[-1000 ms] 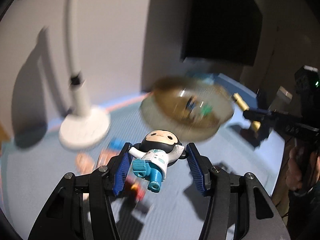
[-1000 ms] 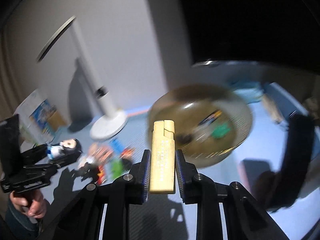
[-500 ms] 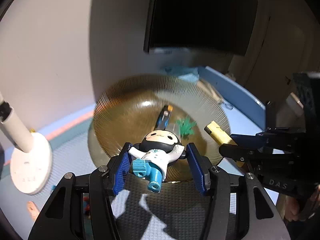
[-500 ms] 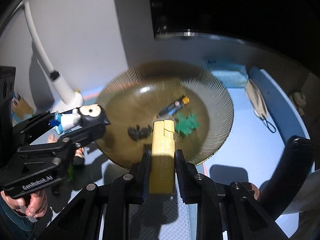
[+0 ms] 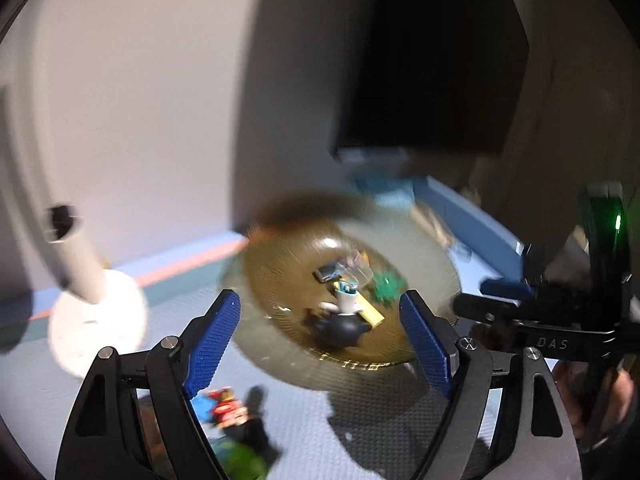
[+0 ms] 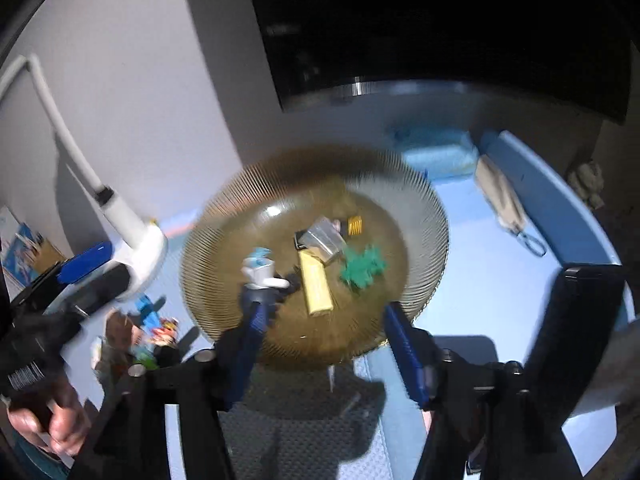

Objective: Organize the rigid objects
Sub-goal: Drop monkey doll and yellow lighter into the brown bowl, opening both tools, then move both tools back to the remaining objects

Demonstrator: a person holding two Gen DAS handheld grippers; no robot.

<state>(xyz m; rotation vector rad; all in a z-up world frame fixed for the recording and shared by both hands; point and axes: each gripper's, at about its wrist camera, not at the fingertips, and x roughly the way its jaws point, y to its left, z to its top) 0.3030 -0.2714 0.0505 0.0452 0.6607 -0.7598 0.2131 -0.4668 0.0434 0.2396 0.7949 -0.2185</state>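
On the blue table, both your grippers, left (image 5: 320,344) and right (image 6: 320,340), have just opened (empty), with the toys (image 5: 224,404) at lower left nearer your left.

In the dish (image 6: 224,280) lay the figurine (image 6: 262,272) at nine o'clock, the lighter (image 6: 316,288) at centre, the leaf piece (image 6: 362,268) at three; the lamp base (image 6: 148,256) stood left on the surface (image 6: 480,280).

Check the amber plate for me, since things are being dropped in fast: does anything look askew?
Slightly. The toy figure lies tipped over in the amber plate, against the gold lighter, beside a green piece. Both the left gripper and right gripper stand open and empty. Nothing looks spilled or broken.
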